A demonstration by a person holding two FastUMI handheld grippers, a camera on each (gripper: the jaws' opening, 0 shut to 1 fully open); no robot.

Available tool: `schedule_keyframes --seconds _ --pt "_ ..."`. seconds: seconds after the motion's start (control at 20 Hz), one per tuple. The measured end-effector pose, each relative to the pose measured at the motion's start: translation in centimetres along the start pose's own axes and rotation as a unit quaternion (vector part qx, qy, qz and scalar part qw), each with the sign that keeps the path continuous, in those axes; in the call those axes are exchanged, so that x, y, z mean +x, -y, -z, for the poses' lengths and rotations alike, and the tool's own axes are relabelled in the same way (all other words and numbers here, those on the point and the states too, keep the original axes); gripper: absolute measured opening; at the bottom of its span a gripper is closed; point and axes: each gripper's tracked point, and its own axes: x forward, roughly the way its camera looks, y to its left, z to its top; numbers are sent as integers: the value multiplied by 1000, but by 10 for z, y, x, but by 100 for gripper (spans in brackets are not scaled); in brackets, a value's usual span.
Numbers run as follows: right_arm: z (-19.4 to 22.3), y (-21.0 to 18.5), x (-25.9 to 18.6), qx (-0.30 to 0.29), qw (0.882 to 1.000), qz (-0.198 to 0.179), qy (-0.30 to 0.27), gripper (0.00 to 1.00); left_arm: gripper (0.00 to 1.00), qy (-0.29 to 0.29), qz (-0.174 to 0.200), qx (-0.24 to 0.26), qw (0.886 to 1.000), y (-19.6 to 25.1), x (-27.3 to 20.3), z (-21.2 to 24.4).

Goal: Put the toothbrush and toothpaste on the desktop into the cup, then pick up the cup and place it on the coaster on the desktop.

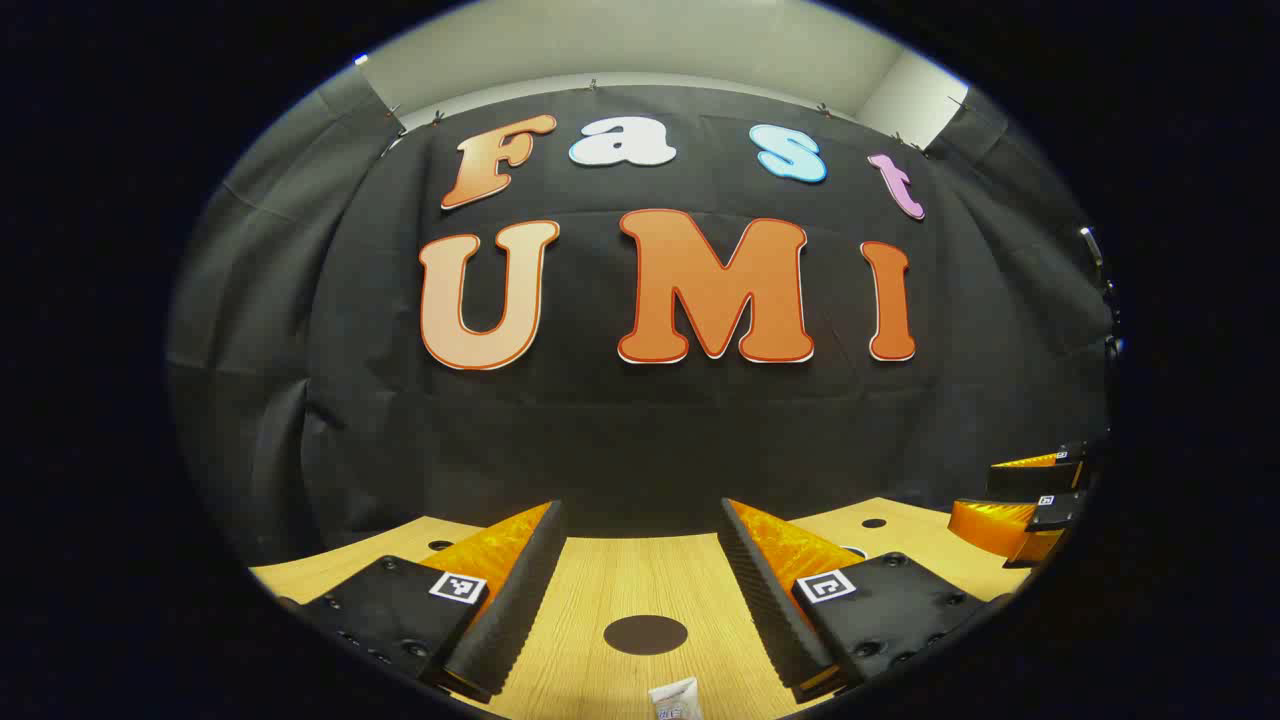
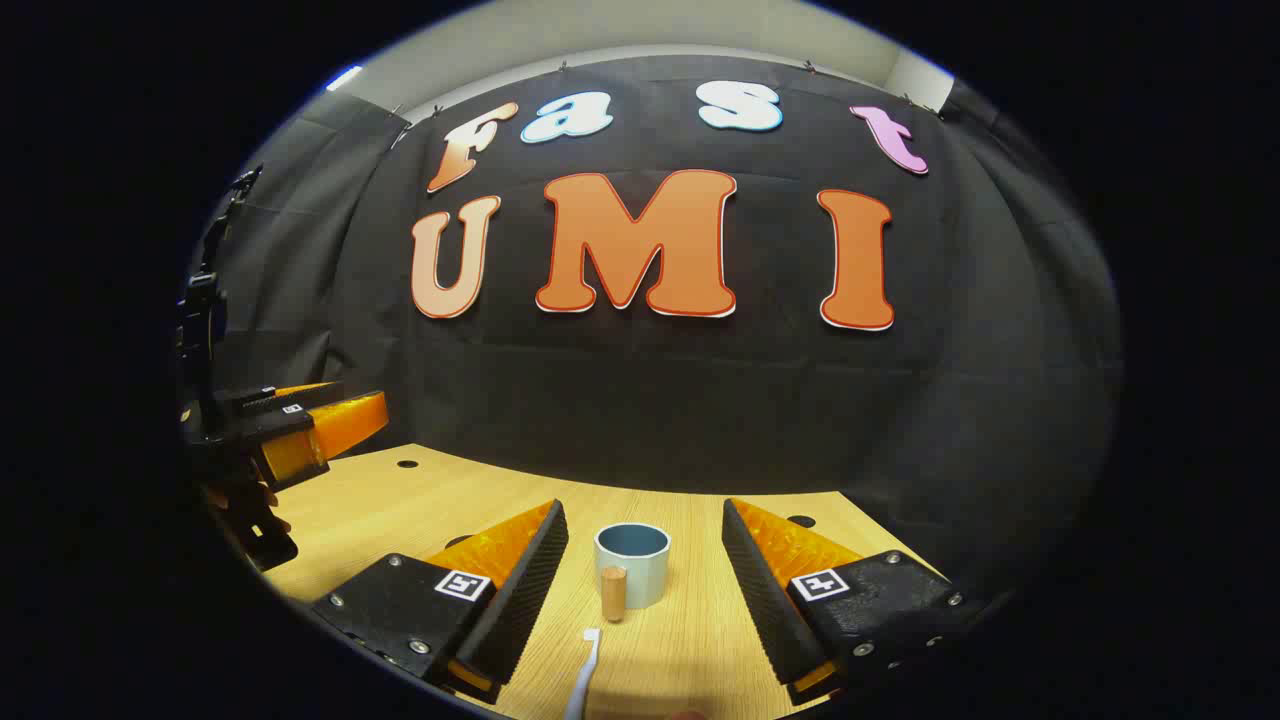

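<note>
In the right gripper view a pale blue cup (image 2: 632, 563) with a wooden handle stands on the wooden desktop (image 2: 400, 510), ahead of my open right gripper (image 2: 640, 570). The head of a white toothbrush (image 2: 584, 672) lies on the desk near the bottom edge, just in front of the cup. In the left gripper view a dark round coaster (image 1: 645, 635) lies between the fingers of my open left gripper (image 1: 640, 590). The end of a white toothpaste tube (image 1: 675, 699) pokes in at the bottom edge. Neither gripper holds anything.
The right gripper (image 1: 1030, 500) appears at the far right of the left gripper view, and the left gripper (image 2: 285, 430) at the far left of the right gripper view. Small round holes (image 2: 406, 464) dot the desktop. The black cloth wall stands close behind the desk.
</note>
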Motion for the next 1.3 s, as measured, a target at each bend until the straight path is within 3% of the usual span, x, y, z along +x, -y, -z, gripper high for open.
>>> schedule_keyframes --seconds 0.8,1.05,1.3 --pt "-6 -1 -1 4 1000 -3 1 93 97 -7 6 -6 1000 -1 0 -4" --pt "0 -4 -2 -22 999 -22 -40 93 96 -40 26 -6 999 3 8 2" --pt "16 -16 4 -12 992 -46 -117 94 97 -117 51 -5 992 13 11 41"
